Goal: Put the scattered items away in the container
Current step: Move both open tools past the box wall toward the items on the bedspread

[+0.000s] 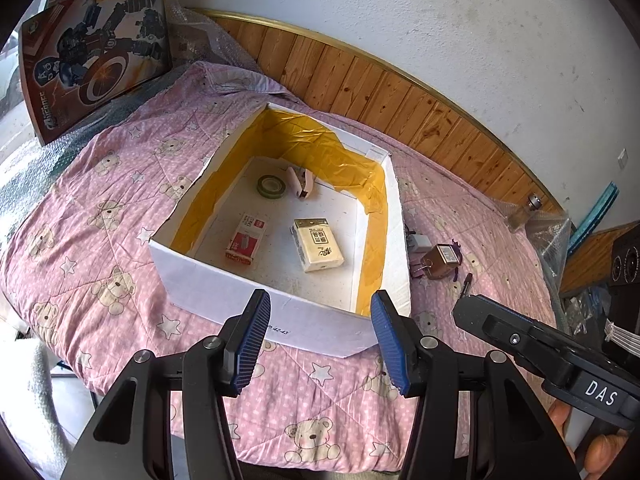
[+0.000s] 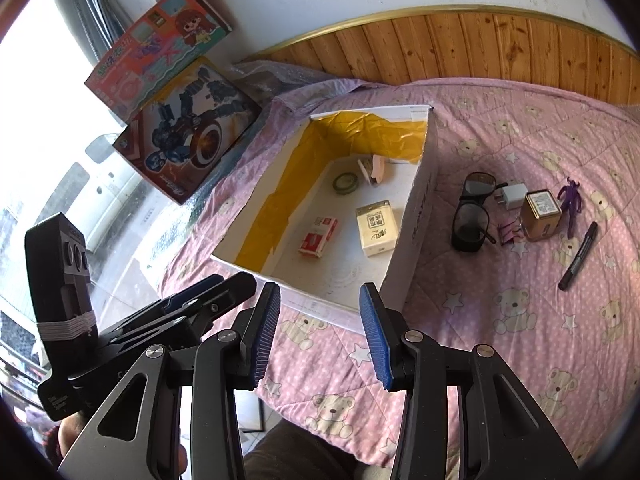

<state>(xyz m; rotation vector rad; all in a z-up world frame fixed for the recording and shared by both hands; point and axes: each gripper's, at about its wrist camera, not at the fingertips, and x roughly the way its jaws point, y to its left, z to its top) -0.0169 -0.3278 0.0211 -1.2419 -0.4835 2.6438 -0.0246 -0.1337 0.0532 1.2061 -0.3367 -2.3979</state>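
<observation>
A white cardboard box (image 1: 224,292) (image 2: 416,216) lined with yellow tape sits on the pink bear quilt. Inside lie a red-and-white small box (image 1: 245,242) (image 2: 318,237), a cream tissue pack (image 1: 318,245) (image 2: 378,228), a tape roll (image 1: 271,186) (image 2: 346,182) and a small stapler (image 1: 301,183) (image 2: 372,169). To the box's right on the quilt lie black glasses (image 2: 474,210), a white charger (image 2: 513,195) (image 1: 418,243), a gold box (image 2: 541,214) (image 1: 442,262), a purple figure (image 2: 570,198) and a black marker (image 2: 579,255) (image 1: 466,283). My left gripper (image 1: 320,340) and right gripper (image 2: 320,334) both hover open and empty before the box's near wall.
Two toy boxes (image 1: 96,56) (image 2: 188,128) lean at the back left by a window. A wooden headboard (image 1: 400,96) runs along the white wall. Bubble wrap (image 1: 208,40) lies behind the quilt, and a small glass bottle (image 1: 524,212) and plastic bags sit at the right.
</observation>
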